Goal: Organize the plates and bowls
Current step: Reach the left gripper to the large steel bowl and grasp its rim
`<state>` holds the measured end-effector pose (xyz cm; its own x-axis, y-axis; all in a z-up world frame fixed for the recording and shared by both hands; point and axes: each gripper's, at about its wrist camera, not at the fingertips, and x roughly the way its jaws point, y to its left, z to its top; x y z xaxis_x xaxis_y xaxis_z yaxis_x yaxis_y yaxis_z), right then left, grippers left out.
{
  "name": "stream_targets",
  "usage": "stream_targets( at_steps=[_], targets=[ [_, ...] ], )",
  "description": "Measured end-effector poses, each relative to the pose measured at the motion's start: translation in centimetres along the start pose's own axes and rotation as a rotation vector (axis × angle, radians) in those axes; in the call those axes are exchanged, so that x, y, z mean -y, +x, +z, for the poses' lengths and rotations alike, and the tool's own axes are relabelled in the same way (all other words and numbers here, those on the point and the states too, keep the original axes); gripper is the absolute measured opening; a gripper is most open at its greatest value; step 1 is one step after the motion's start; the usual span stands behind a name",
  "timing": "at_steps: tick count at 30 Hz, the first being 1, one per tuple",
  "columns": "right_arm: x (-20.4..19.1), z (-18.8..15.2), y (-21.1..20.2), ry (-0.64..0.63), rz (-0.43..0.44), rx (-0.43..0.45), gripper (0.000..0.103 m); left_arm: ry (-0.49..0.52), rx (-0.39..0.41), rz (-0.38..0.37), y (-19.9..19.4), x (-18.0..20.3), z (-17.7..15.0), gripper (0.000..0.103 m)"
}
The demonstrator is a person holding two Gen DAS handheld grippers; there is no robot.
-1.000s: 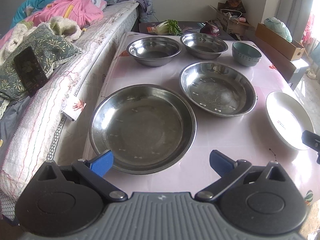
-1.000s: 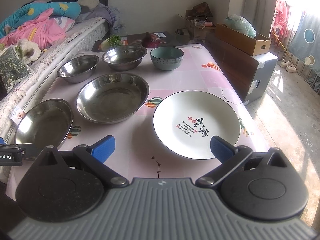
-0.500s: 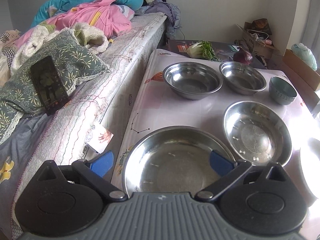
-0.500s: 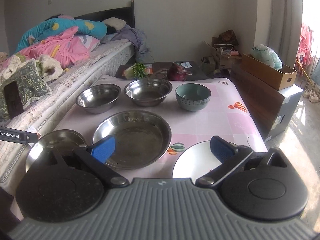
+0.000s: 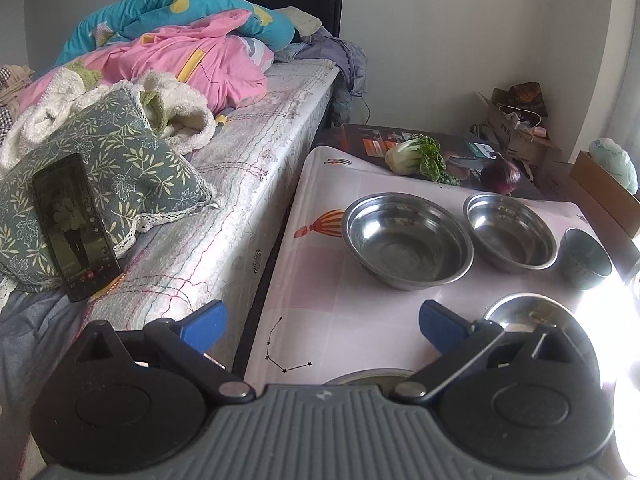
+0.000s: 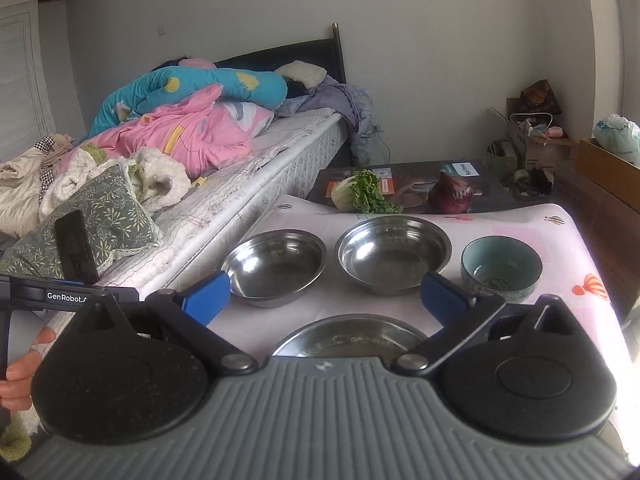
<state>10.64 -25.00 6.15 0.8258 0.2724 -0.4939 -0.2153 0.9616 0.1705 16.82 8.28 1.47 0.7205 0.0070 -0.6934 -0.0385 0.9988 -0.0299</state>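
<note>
On the pink-clothed table [image 5: 320,280] two deep steel bowls [image 5: 406,240] [image 5: 510,232] stand in the back row beside a small teal bowl [image 5: 586,254]. A shallow steel plate [image 5: 532,316] lies nearer, partly behind my finger. Another steel plate's rim [image 5: 368,376] peeks out under my left gripper [image 5: 322,324], which is open and holds nothing. The right wrist view shows the same steel bowls [image 6: 276,266] [image 6: 394,254], teal bowl [image 6: 500,268] and one steel plate [image 6: 352,338]. My right gripper [image 6: 324,298] is open and empty above that plate.
A bed [image 5: 224,216] with quilts, a leaf-print pillow and a phone [image 5: 74,224] runs along the table's left edge. A cabbage [image 6: 360,196] and a red onion [image 6: 450,196] lie on a dark box at the far end. Cardboard boxes [image 6: 608,168] stand to the right.
Both grippers have risen and tilted up, so the views now take in the far row of bowls. The white plate and most of the near steel plates have dropped out of view.
</note>
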Motion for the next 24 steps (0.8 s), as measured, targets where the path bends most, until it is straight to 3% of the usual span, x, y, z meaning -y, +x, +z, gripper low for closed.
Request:
stream_targets(
  at_steps=[5, 12, 18, 21, 24],
  targets=[
    [0.2, 2.0, 6.3, 0.048, 0.074, -0.069, 0.101, 0.013, 0.008, 0.006, 2.8, -0.7, 2.3, 0.102],
    [0.7, 3.3, 14.3, 0.151, 0.14, -0.184, 0.091, 0.022, 0.033, 0.008, 6.5, -0.5, 4.8, 0.102],
    [1.3, 2.9, 20.6, 0.218, 0.112, -0.284, 0.065, 0.038, -0.008, -0.024, 10.9, 0.5, 7.0, 0.098],
    [1.8, 2.3, 23.0, 0.237, 0.082, -0.331, 0.051, 0.04, -0.063, -0.019, 13.5, 1.2, 7.7, 0.09],
    [2.4, 1.5, 24.9, 0.255, 0.075, -0.369, 0.045, 0.027, -0.123, -0.013, 16.2, 1.5, 8.0, 0.076]
  ],
)
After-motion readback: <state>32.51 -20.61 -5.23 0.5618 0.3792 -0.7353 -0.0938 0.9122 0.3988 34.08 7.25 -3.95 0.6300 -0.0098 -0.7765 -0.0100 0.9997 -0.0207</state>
